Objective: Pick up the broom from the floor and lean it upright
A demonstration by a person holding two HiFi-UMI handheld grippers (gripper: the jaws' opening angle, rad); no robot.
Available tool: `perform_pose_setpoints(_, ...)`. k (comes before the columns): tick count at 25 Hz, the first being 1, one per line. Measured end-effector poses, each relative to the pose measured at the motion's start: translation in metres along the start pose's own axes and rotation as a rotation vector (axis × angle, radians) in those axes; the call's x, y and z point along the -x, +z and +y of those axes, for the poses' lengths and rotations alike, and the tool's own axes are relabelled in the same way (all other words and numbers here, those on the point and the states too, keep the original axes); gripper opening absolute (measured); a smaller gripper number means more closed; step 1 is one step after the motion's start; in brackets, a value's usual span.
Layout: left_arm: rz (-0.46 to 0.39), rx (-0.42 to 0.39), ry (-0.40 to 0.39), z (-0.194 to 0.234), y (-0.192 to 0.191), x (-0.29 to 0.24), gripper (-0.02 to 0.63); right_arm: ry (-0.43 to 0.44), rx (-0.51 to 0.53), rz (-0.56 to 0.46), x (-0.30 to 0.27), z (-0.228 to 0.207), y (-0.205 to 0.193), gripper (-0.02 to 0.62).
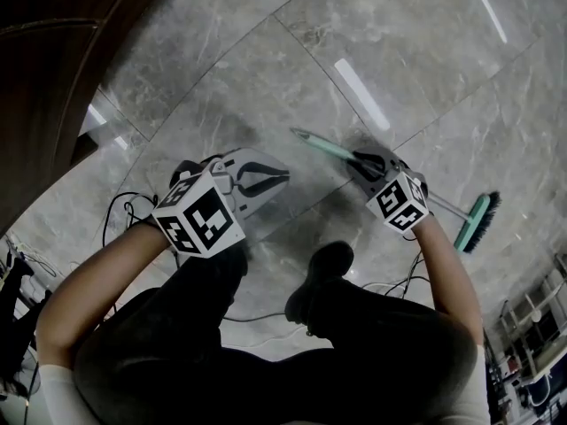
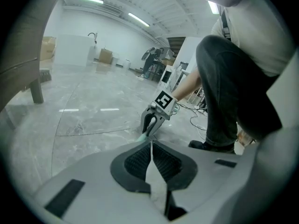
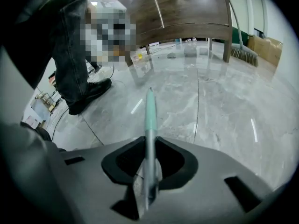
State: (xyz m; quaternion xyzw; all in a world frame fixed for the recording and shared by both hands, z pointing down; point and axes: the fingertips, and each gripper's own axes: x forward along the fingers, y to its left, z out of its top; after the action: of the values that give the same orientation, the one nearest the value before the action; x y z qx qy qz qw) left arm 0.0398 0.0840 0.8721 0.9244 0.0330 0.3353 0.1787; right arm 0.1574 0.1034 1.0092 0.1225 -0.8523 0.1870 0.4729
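Left gripper (image 2: 151, 146): jaws pressed together on nothing, held aside and free, probably so you can steady the handle with it later.
Right gripper (image 3: 148, 143): clamped on the handle of the broom (image 1: 323, 145), just behind its teal end. It's angled downward, which suits levering the handle up.
Broom: low across the floor (image 1: 266, 60), with the handle tip pointing away from you. The bristle head is at your right, apparently on the tiles.
Wooden furniture (image 3: 187, 13): beyond the handle tip, and a likely leaning spot.
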Motion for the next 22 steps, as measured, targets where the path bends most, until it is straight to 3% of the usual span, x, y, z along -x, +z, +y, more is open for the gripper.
perform_pose_setpoints(10,-0.020,-0.037,0.045,0.026,0.024,0.034,0.012,-0.072,-0.088,-0.201,0.085,-0.050,0.108,0.080)
perform_pose_setpoints(16,-0.039,-0.062,0.084,0.045,0.062,0.056,0.012,-0.099,-0.109,-0.263,0.126,-0.080,0.163,0.080)
perform_pose_setpoints(22,-0.092,-0.101,0.179,0.065,0.107,0.088,0.012,-0.170,-0.092,-0.341,0.174,-0.107,0.214,0.080)
